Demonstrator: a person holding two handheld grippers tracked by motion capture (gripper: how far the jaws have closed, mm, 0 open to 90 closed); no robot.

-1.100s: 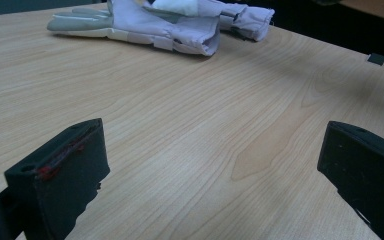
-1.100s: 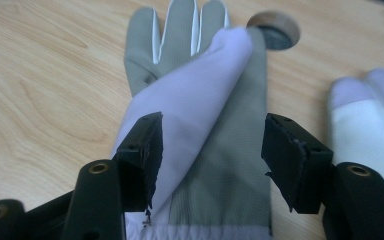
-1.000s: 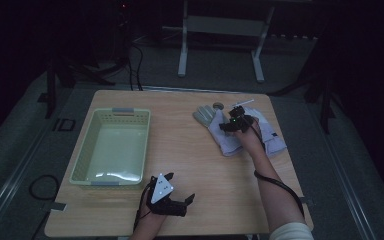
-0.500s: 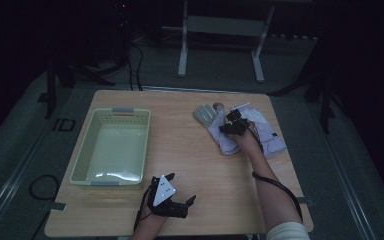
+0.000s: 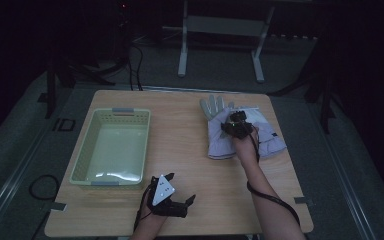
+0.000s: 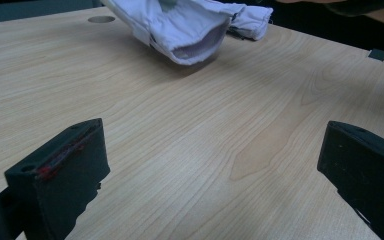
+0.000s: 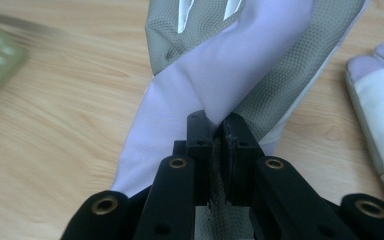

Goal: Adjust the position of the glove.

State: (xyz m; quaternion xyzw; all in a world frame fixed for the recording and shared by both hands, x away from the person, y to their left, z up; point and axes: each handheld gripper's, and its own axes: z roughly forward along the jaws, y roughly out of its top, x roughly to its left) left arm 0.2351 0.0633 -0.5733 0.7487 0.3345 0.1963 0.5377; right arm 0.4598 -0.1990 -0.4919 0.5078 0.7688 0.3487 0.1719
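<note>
While clamped, right claw (image 7: 219,131) pinches glove (image 7: 230,65) (second glove (image 7: 380,95) alongside)

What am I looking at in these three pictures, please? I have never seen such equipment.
A person sits at a wooden table with a hand-held gripper in each hand. One picture comes from a camera above; the other two come from cameras riding on the tools. The right hand-held gripper has just been closing and now pinches a white and grey glove. A second glove lies beside it. The left hand-held gripper rests open near the table's front edge, holding nothing. A pale green basket stands on the left.
</note>
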